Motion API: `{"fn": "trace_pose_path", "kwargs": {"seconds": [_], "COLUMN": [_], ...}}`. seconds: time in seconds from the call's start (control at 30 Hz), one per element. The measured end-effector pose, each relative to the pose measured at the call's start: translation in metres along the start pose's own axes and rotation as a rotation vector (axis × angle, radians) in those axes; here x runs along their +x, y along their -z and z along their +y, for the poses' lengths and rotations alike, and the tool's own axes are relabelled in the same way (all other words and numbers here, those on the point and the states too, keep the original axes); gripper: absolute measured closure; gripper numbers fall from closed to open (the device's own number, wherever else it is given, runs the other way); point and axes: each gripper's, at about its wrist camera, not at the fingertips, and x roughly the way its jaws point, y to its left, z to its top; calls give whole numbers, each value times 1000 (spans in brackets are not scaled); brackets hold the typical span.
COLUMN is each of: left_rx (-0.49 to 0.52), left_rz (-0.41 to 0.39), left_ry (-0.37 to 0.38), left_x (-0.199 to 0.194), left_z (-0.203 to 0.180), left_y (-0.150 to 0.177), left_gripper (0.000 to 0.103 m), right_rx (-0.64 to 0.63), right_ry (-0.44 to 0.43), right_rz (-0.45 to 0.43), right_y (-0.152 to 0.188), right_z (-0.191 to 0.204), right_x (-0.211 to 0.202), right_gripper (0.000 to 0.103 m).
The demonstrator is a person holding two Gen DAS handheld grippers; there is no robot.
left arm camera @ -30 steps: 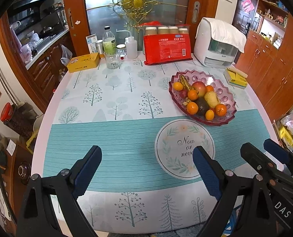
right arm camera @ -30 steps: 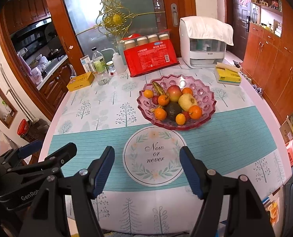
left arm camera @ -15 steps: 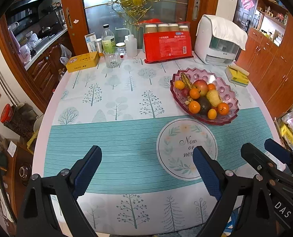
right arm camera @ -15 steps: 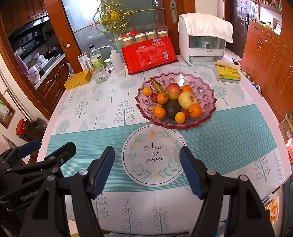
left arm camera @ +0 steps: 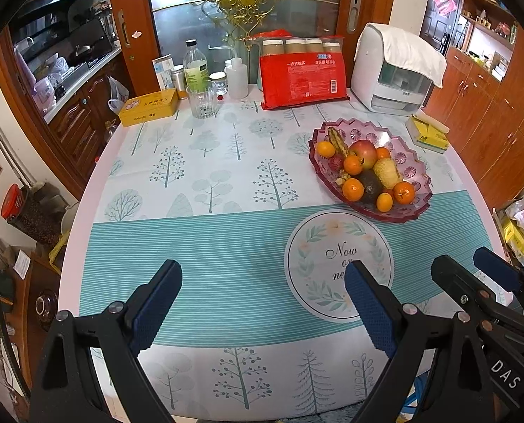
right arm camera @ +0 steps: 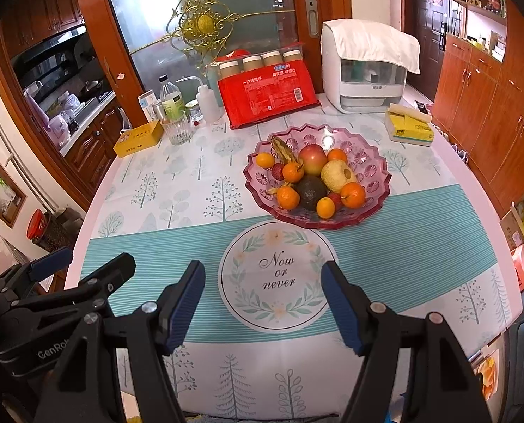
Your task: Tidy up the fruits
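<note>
A pink glass fruit bowl [left arm camera: 412, 172] [right arm camera: 371, 162] stands on the round table, right of the middle. It holds several oranges, a red apple [right arm camera: 312, 158], a yellow pear [right arm camera: 336, 175], a dark avocado [right arm camera: 309, 191] and a browned banana [right arm camera: 283, 149]. My left gripper [left arm camera: 262, 278] is open and empty above the near table edge, left of the bowl. My right gripper [right arm camera: 262, 276] is open and empty above the round "Now or never" print [right arm camera: 278, 275], short of the bowl. Each gripper shows at the other view's edge.
Along the far edge stand a yellow tin [left arm camera: 147, 105], a glass [left arm camera: 202, 100], bottles [left arm camera: 195, 67], a red pack of paper cups [left arm camera: 302, 75] and a white appliance under a cloth [left arm camera: 396, 70]. A yellow tissue pack [left arm camera: 427, 134] lies right of the bowl. Wooden cabinets flank the table.
Both grippers have edged slightly toward the table, so the bowl sits a little lower in each view. Both stay open and empty.
</note>
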Motion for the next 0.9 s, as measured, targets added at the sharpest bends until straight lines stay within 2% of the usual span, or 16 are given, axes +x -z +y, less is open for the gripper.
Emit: {"fn": "trace_pose_path", "kwargs": {"seconds": [0.9], "left_rx": [24], "left_rz": [16], "left_ry": [10], "left_x": [10], "left_z": [11], "left_y": [-4], "left_gripper": [10], "right_rx": [8], "right_ry": [10], "right_rz": [9], "right_y": [4], "right_z": [2], "right_x": [8], "right_gripper": [34]}}
